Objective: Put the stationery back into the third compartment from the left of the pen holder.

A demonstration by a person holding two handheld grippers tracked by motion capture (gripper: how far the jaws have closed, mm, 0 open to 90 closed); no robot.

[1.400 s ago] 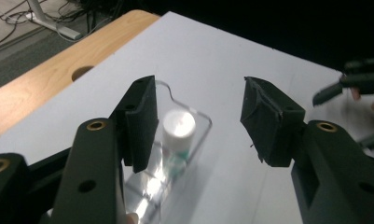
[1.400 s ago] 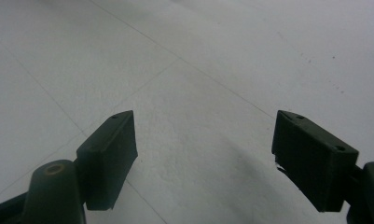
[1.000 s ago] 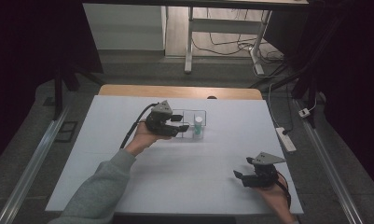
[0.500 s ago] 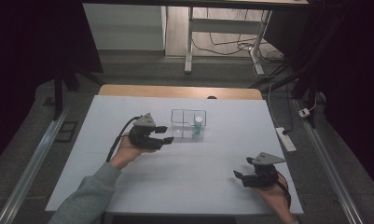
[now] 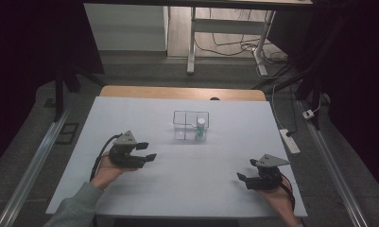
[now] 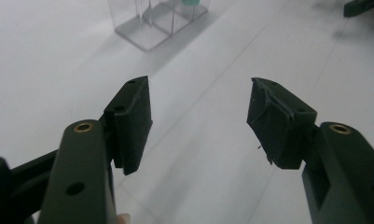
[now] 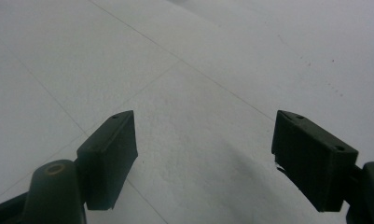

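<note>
A clear plastic box with compartments stands mid-table, and a small white bottle with a green cap stands upright in its right compartment. My left gripper hovers left of and nearer than the box, pointing right. It is open, its jaws have just been opening, and nothing is between them. The left gripper view has its jaws spread over bare table, with the box ahead at the top. My right gripper rests open and empty near the front right corner. Its jaws stand wide over the table.
The white table top stretches around the box, with a wooden strip along its far edge. A power strip lies off the right edge. Metal rails run along both sides of the table.
My left gripper has drawn back from the clear box, moving left, toward the near edge and lower. The bottle stays in the box. The right gripper has kept still.
</note>
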